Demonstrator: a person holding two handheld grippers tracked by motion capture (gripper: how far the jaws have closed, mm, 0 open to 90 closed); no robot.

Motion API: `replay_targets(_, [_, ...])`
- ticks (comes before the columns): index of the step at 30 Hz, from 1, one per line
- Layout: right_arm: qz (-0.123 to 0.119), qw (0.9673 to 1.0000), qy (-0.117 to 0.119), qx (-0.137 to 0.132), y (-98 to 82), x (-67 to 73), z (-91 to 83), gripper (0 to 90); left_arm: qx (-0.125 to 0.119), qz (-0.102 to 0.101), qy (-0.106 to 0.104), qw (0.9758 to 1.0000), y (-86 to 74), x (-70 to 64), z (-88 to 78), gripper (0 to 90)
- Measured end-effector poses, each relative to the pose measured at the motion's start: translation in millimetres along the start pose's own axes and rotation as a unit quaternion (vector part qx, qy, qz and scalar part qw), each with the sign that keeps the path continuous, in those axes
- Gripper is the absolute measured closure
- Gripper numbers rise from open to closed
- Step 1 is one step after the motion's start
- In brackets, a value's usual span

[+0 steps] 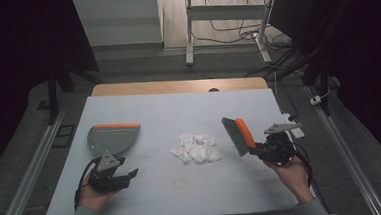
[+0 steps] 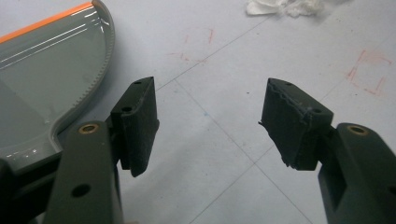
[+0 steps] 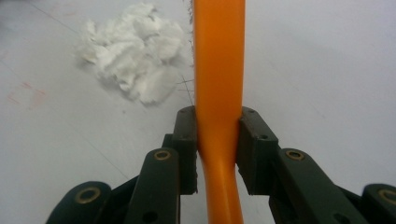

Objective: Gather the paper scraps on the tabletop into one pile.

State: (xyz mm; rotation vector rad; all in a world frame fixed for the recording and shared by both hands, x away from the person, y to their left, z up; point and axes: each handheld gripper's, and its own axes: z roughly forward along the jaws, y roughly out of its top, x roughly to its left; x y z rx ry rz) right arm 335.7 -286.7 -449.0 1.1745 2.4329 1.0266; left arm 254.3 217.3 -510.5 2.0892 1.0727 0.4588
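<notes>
Item one: our right claw, lower right of the high view, is clamped on the orange brush handle, bristles off the desk.

Item two: our left claw, lower left, stands apart and empty, just below the dustpan.

Item three: white scraps, piled mid-frame between dustpan and brush.

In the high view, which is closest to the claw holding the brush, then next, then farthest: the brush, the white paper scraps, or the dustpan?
1. Brush: clamped in the right claw, at the table's right.
2. White paper scraps: mid-table, left of the bristles.
3. Dustpan: far left, beside the open left claw.
</notes>
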Motion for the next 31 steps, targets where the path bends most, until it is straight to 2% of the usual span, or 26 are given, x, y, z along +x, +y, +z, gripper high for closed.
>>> replay_targets(7, [-0.002,0.9995,-0.010,-0.029,-28.8,-5.5,-10.4,71.0,-0.008,-0.002,0.000,1.0000,2.0,1.7,-2.3,36.0])
replay_targets(12, [-0.005,0.9995,-0.011,-0.028,-42.2,-10.9,-10.1,71.0,-0.014,-0.004,-0.001,0.9999,3.1,4.7,-3.4,35.8])
replay_targets(22, [-0.019,0.9991,-0.005,-0.037,-43.4,-10.0,-8.4,71.0,-0.015,-0.007,0.001,0.9999,4.9,8.5,-3.8,35.6])
replay_targets(31, [-0.022,0.9991,-0.007,-0.036,-43.1,-9.1,-8.9,70.9,-0.014,-0.006,0.000,0.9999,4.9,8.4,-3.9,35.4])
